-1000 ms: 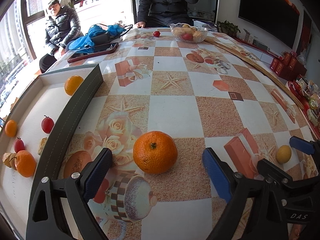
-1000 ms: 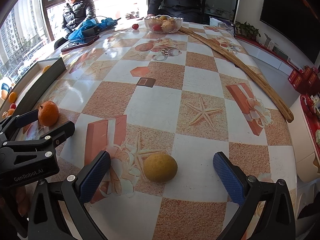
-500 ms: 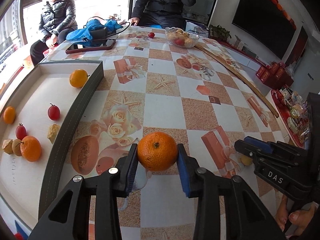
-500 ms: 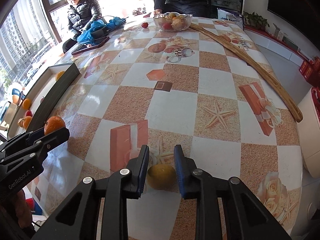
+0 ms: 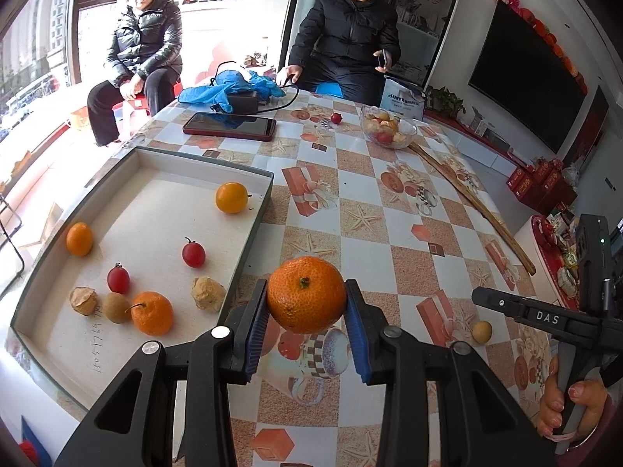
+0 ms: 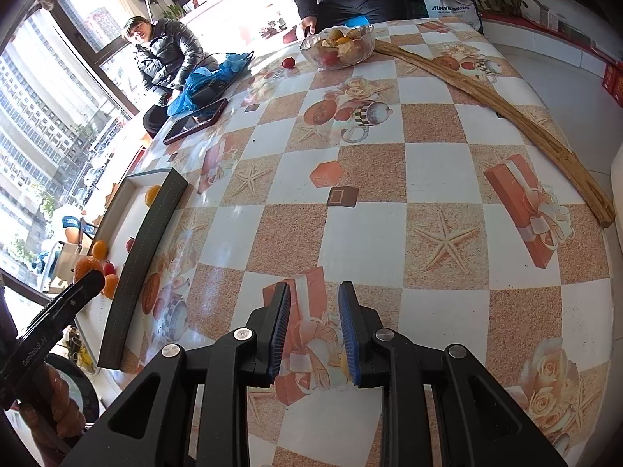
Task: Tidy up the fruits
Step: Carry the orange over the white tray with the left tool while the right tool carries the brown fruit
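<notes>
The left gripper [image 5: 307,325] has its blue fingers [image 5: 257,330] clamped on the mandarin [image 5: 307,294], held clear above the counter [image 5: 373,257] just beside the tray's near right edge. In the tray [image 5: 249,229] sit two more mandarins, a kumquat, two cherry tomatoes and a few papery husked fruits. The right gripper [image 6: 314,329] is a different story: fingers [image 6: 281,330] drawn close together, only a narrow gap, nothing between them. The small yellow fruit [image 5: 481,331] lies on the counter near its right edge, below that gripper. At the far edge stands a glass fruit bowl [image 6: 338,46], a loose cherry tomato [image 6: 288,62] beside it.
</notes>
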`<state>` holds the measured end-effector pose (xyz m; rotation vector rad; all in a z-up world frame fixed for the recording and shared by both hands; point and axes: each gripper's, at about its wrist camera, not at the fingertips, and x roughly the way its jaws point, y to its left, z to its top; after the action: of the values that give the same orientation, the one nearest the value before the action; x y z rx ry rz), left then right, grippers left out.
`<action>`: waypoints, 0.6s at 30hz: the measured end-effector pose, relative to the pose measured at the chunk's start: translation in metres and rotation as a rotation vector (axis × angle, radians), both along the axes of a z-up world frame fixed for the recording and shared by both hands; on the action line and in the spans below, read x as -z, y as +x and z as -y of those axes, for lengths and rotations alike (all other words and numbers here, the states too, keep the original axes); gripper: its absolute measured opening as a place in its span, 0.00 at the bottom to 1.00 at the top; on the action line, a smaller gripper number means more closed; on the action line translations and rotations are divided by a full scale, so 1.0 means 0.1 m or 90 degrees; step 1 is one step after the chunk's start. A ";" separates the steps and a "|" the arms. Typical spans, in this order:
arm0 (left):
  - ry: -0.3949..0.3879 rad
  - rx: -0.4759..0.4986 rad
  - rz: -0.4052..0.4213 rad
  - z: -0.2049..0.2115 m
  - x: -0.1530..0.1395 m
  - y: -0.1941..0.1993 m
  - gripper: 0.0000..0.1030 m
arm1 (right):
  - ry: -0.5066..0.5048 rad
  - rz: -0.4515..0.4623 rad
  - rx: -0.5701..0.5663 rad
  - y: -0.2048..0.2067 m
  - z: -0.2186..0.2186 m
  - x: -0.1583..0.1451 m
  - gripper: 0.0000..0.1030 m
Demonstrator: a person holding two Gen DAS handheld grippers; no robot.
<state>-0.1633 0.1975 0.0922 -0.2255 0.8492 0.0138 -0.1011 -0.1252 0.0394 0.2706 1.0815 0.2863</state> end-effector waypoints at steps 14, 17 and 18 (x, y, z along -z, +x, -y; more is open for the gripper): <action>0.006 -0.051 -0.023 -0.44 0.12 -0.08 0.40 | -0.215 0.028 0.024 -0.14 -0.06 0.31 0.52; 0.014 -0.064 -0.019 -0.55 0.09 -0.13 0.40 | -0.218 0.021 0.006 -0.13 -0.15 0.27 0.25; 0.016 -0.072 -0.019 -0.62 0.07 -0.14 0.40 | -0.203 0.011 0.000 -0.12 -0.18 0.26 0.25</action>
<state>-0.1775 0.2593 0.0855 -0.2496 0.8655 0.1341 -0.1126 -0.1068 0.0136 -0.0166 1.0916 0.1125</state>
